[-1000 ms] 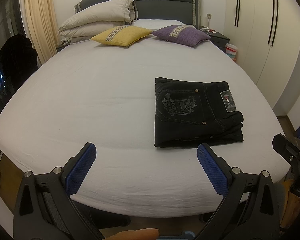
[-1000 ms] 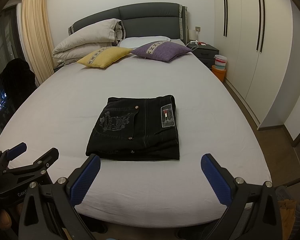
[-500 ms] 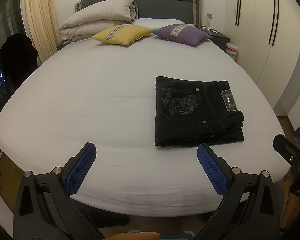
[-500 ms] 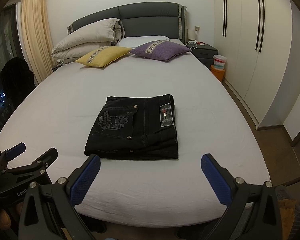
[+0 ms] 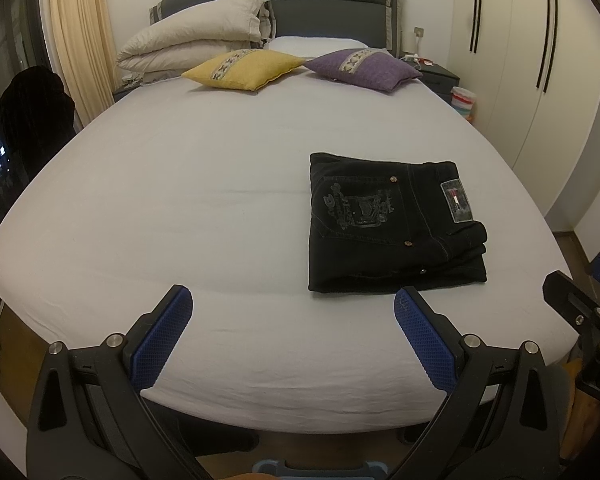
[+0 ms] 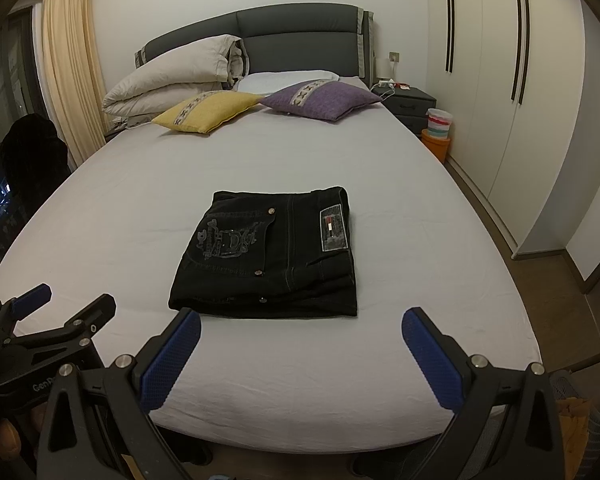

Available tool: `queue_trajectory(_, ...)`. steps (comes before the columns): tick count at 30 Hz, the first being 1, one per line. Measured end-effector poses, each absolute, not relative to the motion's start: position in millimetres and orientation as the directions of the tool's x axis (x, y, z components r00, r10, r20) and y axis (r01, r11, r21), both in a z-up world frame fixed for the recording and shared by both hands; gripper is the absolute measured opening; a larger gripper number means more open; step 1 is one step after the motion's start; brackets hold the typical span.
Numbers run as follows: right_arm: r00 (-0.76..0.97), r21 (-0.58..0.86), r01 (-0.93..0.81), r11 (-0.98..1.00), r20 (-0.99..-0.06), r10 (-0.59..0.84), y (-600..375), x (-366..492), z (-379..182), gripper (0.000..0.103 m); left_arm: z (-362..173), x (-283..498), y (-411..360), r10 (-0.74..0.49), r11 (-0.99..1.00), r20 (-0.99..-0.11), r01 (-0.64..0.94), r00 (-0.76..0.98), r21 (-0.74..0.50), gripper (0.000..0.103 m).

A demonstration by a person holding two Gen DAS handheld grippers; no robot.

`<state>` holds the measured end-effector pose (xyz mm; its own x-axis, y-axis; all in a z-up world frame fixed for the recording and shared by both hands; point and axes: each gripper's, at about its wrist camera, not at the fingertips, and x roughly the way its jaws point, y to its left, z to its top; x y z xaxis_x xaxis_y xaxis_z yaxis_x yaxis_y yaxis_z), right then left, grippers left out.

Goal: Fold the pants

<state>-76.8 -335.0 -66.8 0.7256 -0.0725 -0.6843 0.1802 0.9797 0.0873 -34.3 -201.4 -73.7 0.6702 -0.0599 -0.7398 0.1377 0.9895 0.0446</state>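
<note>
Basically the black denim pants [image 6: 266,256] lay folded into a compact rectangle near the foot of the white-sheeted bed [image 6: 340,360], so folding looked done, with left gripper [image 5: 292,332] and right gripper [image 6: 302,350] both spread, empty, clear of it.

Almost nothing changes. In the left wrist view the folded pants [image 5: 394,224] sit a little lower in the right half of the frame than one second ago. In the right wrist view they drift slightly left and lower.
</note>
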Motion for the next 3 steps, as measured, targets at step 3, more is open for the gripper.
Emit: queue_trajectory(3, 0.723, 0.089, 0.183, 0.979, -0.687, -0.072, -337.7, -79.2, -68.9, 0.103, -74.1, -34.7, -201.2, -0.056, 0.989, -0.737, 0.136, 0.674, 0.049, 0.103)
